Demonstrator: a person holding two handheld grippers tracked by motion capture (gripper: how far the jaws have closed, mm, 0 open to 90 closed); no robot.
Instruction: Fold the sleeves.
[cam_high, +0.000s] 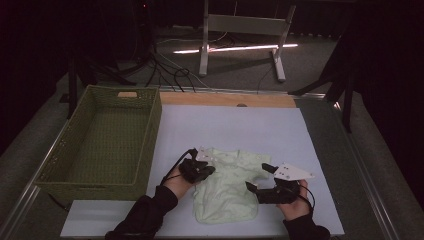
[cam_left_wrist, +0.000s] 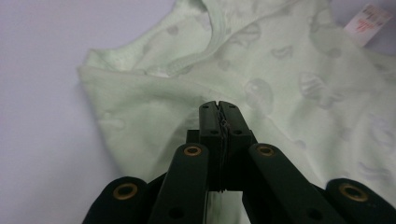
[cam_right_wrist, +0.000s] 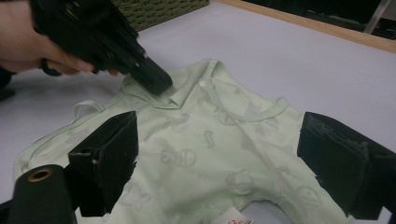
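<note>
A pale green baby garment (cam_high: 225, 192) with a faint print lies flat on the white sheet (cam_high: 240, 125). My left gripper (cam_high: 210, 170) rests at the garment's left shoulder, where the sleeve is folded inward. Its jaws are shut on the edge of that fold, as seen at the left gripper (cam_left_wrist: 219, 106) and from the far side at the left gripper (cam_right_wrist: 161, 85). My right gripper (cam_high: 260, 178) stands open over the garment's right side. The garment (cam_right_wrist: 210, 140) lies below and between its spread jaws, at the right gripper (cam_right_wrist: 224, 163), and no pad touches it.
A green woven basket (cam_high: 150, 135) sits left of the sheet, close to the left hand. A wooden strip (cam_high: 225, 99) runs along the table's far edge. Beyond it are cables and a metal stand (cam_high: 240, 25) on the floor. A white label (cam_left_wrist: 369, 21) sticks out of the garment.
</note>
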